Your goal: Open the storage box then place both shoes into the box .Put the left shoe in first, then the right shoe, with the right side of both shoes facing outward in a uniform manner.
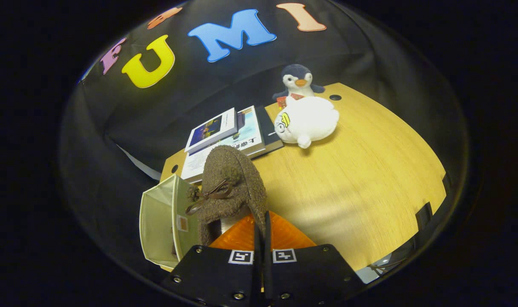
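A brown fuzzy shoe (pixel 231 183) with a small brown bow hangs just ahead of my gripper (pixel 262 232), toe pointing away from me. The two fingers stand almost together and pinch the thin rim of the shoe's opening on its right side. Left of the shoe, and lower, stands the beige storage box (pixel 156 221). It is open and its pale inner wall shows, with a small tag on it. The shoe hides part of the box's inside, so I cannot tell what lies in it.
Beyond the shoe a stack of books (pixel 229 134) lies on the wooden table (pixel 348 179). A white plush toy (pixel 308 121) and a penguin plush (pixel 298 81) sit behind it. The table's edge runs close on the right and the near side.
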Demonstrator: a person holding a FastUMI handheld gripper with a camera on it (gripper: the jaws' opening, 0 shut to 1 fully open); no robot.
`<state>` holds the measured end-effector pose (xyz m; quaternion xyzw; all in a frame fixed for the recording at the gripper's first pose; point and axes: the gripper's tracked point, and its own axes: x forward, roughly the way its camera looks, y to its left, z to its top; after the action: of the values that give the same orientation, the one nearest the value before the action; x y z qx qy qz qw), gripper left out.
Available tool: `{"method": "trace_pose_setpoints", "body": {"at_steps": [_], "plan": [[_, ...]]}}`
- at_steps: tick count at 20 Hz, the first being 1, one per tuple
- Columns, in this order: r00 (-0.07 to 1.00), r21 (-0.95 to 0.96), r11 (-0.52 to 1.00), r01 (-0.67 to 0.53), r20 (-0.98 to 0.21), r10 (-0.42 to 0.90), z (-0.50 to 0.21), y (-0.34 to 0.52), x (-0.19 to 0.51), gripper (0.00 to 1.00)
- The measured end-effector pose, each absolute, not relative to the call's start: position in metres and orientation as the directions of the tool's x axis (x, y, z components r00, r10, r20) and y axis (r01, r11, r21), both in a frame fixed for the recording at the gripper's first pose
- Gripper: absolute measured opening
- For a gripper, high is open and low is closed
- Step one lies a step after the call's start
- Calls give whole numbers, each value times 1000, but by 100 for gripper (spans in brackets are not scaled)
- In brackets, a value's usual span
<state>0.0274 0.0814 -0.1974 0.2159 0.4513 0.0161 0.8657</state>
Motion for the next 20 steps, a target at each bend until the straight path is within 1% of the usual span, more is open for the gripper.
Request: {"method": "trace_pose_setpoints", "body": {"at_steps": [11, 15, 18, 20], "plan": [[595, 504, 860, 81, -717, 364, -165, 226, 39, 2], [565, 482, 874, 63, -739, 367, -192, 268, 38, 2], [535, 443, 893, 86, -776, 333, -211, 278, 32, 3], [533, 432, 897, 88, -782, 324, -204, 279, 24, 2]]}}
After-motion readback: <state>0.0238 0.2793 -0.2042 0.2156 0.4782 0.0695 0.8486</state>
